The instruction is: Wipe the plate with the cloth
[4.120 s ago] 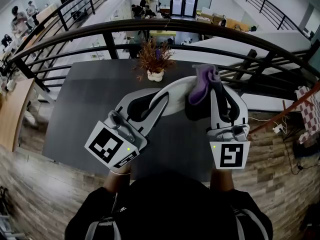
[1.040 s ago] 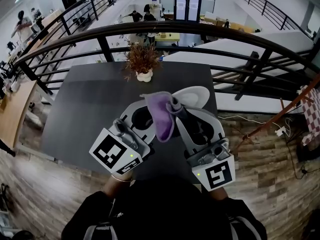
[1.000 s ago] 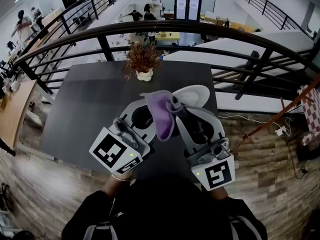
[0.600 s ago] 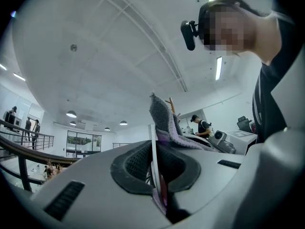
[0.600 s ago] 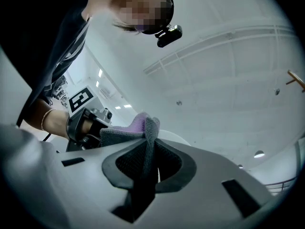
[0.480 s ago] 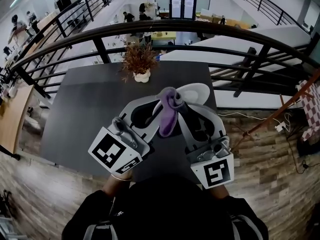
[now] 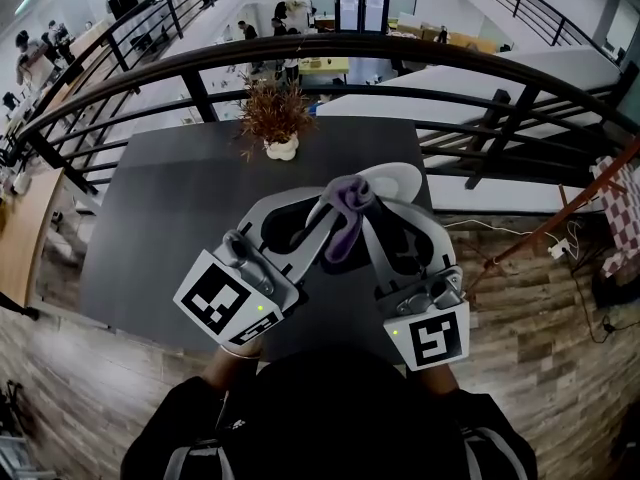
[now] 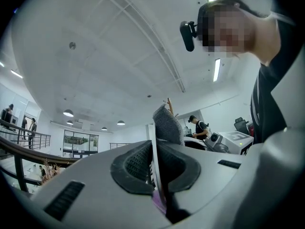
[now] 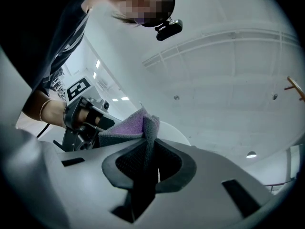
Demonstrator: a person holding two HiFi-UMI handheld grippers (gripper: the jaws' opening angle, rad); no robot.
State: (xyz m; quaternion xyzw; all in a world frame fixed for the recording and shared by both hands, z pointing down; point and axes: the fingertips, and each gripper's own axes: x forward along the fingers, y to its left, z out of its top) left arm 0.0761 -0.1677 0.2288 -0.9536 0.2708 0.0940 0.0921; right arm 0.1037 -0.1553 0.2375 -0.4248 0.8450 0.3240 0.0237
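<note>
Now my left gripper [image 8: 153, 156] pinches the white plate [image 7: 398, 179] at its rim; my right gripper [image 9: 147, 157] clamps the purple cloth [image 7: 345, 200] against it.

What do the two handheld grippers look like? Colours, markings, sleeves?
Both the left gripper and the right gripper are pale grey moulded shells. Each carries a white cube with black square markers and a small green light beside it. The pads are black and ribbed. The person wears a black top, with a thin band at the left wrist.
</note>
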